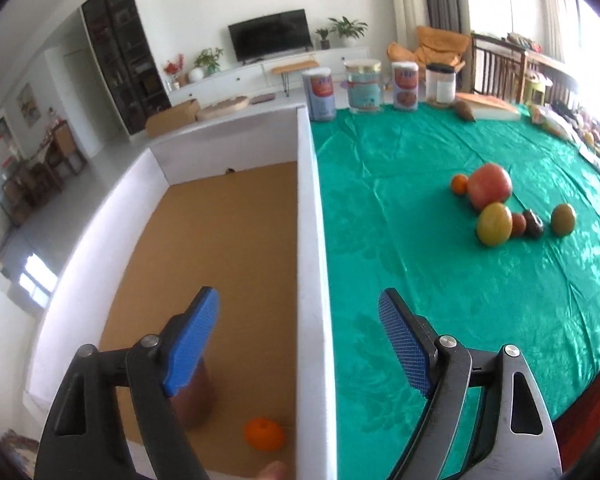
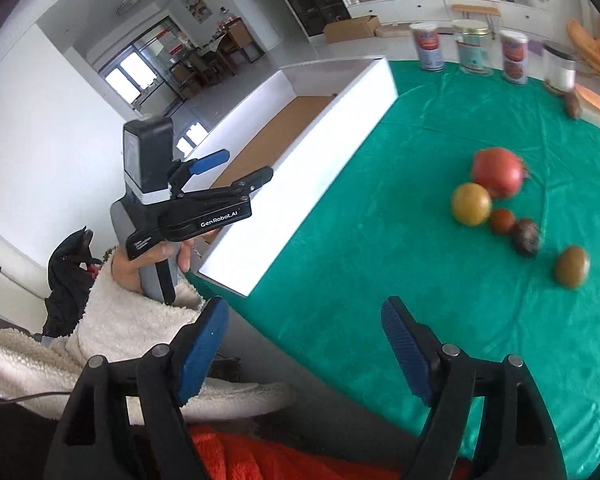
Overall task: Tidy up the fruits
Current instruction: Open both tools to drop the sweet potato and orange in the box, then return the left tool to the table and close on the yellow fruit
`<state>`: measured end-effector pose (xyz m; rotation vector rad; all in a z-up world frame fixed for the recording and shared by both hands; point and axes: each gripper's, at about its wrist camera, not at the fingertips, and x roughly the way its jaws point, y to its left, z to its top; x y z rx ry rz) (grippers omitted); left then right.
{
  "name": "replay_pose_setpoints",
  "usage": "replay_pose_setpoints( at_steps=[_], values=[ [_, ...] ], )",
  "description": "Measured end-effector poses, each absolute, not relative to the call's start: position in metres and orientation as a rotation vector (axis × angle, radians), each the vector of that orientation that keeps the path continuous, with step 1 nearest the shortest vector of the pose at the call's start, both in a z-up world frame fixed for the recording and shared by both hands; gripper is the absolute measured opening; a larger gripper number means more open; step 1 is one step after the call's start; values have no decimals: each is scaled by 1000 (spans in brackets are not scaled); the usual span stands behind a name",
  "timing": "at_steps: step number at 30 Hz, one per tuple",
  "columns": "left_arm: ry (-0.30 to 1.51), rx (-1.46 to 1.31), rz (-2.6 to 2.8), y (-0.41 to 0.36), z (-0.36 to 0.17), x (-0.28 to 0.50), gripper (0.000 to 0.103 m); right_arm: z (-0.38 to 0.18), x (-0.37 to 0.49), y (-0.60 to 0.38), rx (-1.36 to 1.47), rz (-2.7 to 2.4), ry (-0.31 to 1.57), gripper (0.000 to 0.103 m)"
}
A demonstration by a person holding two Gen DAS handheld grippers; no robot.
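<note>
My left gripper [image 1: 298, 296] is open and empty above the right wall of a white box [image 1: 306, 208] with a brown floor. An orange [image 1: 264, 434] lies in the box's near corner, next to a blurred brown thing [image 1: 196, 396] half hidden by the left finger. On the green cloth sit a big red fruit [image 1: 490, 186], a small orange [image 1: 459, 184], a yellow-green fruit [image 1: 495, 224], a small red fruit [image 1: 518, 224], a dark one [image 1: 534, 224] and a green-brown one [image 1: 563, 220]. My right gripper [image 2: 304, 304] stands open and empty over the table's near edge, with the fruits [image 2: 471, 204] to its upper right. The left gripper [image 2: 240, 166] shows over the box.
Three tins [image 1: 364, 86] and a clear jar [image 1: 441, 84] line the far edge of the green table [image 1: 420, 264], with a brown root [image 1: 465, 111] and a board beside them. A person's fleecy sleeve [image 2: 140, 320] lies left of the table's near edge.
</note>
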<state>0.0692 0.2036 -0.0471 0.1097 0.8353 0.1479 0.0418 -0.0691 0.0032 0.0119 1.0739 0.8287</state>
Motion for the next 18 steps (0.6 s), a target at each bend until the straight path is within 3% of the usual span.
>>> replay_pose_setpoints(
  at_steps=[7,12,18],
  values=[
    [819,12,113,182,-40,62,84,38,23,-165,-65,499,938,102],
    [820,-7,113,168,-41,63,84,11,30,-192,-107,266,812,103],
    [788,-32,178,171,-32,57,84,1,16,-219,91,197,620,102]
  ],
)
